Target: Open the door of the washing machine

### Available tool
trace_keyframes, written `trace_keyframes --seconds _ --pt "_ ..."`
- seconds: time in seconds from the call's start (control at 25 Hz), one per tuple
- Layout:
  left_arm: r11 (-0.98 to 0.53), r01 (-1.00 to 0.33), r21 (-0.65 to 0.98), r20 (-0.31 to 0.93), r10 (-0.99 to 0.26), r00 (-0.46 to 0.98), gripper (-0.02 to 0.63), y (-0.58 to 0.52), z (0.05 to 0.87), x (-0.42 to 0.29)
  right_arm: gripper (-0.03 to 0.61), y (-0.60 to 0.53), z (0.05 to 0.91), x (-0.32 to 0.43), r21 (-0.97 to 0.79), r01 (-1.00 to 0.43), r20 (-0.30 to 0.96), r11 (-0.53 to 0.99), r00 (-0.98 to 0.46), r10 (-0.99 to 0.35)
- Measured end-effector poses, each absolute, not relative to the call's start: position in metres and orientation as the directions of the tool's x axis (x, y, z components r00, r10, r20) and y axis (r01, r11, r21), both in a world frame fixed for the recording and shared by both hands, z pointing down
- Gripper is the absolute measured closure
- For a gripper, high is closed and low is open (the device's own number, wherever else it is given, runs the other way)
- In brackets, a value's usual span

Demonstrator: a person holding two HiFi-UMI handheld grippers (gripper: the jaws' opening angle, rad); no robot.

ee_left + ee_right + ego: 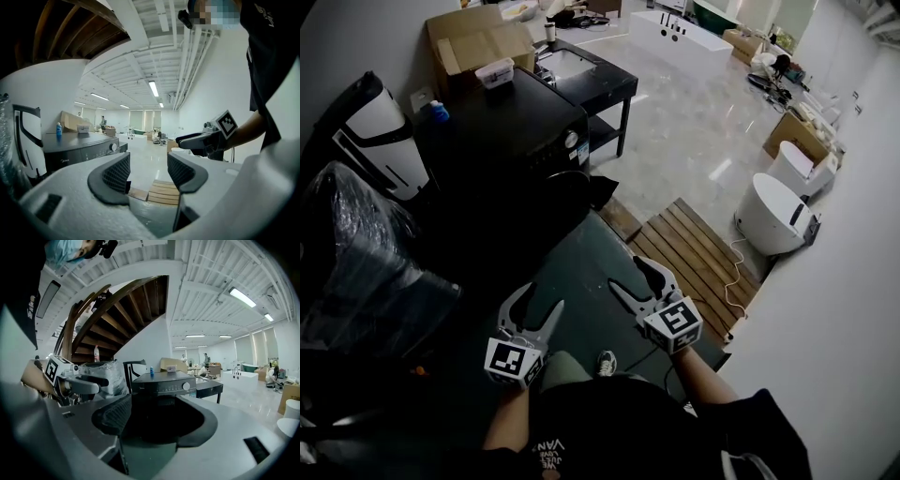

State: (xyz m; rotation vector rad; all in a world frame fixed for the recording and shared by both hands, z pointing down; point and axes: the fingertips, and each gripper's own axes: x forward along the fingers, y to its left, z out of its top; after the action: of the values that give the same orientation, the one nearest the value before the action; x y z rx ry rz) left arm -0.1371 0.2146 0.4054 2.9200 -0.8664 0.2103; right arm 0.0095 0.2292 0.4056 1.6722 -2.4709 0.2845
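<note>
The black washing machine [511,141] stands ahead of me, with its control knob [572,139] on the front and its dark door [565,190] below, hard to make out. Both grippers hang in the air short of it, over the dark floor mat. My left gripper [541,298] is open and holds nothing. To its right, my right gripper [628,274] is open and empty too. In the left gripper view, the jaws [147,171] stand apart, with the machine [79,150] off to the left. The right gripper's jaws [154,420] frame the machine's front [164,387].
A white box [495,72] and a blue bottle [439,112] sit on the machine. A black table [586,80] adjoins it behind. A plastic-wrapped bundle [356,262] is at the left, and a wooden slat platform [698,262] and a white round tub [773,214] at the right.
</note>
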Motion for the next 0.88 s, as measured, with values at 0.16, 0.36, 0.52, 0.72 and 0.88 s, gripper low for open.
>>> trace_keyframes --seconds 0.16,0.36,0.52,0.72,0.88 --pt "-0.823 -0.565 0.046 0.185 -0.549 0.815 0.370 0.202 0.417 -0.130 0.299 0.213 0.418 0.019 -0.089 -0.921 0.237 0.380 -0.390 -0.890" --pt "-0.793 -0.606 0.061 0.196 -0.586 0.786 0.370 0.171 0.425 -0.136 0.299 0.178 0.431 0.020 -0.109 -0.909 0.257 0.403 -0.418 -0.872" --pt "-0.774 -0.629 0.074 0.206 -0.605 0.769 0.370 0.134 0.431 -0.137 0.299 0.140 0.437 0.021 -0.114 -0.898 0.275 0.425 -0.439 -0.855" --pt "-0.767 -0.637 0.079 0.215 -0.611 0.762 0.370 0.082 0.437 -0.132 0.299 0.087 0.442 0.023 -0.117 -0.890 0.284 0.441 -0.455 -0.844" --pt "-0.765 -0.638 0.086 0.225 -0.609 0.760 0.370 0.044 0.444 -0.132 0.298 0.047 0.448 0.024 -0.119 -0.889 0.296 0.443 -0.458 -0.838"
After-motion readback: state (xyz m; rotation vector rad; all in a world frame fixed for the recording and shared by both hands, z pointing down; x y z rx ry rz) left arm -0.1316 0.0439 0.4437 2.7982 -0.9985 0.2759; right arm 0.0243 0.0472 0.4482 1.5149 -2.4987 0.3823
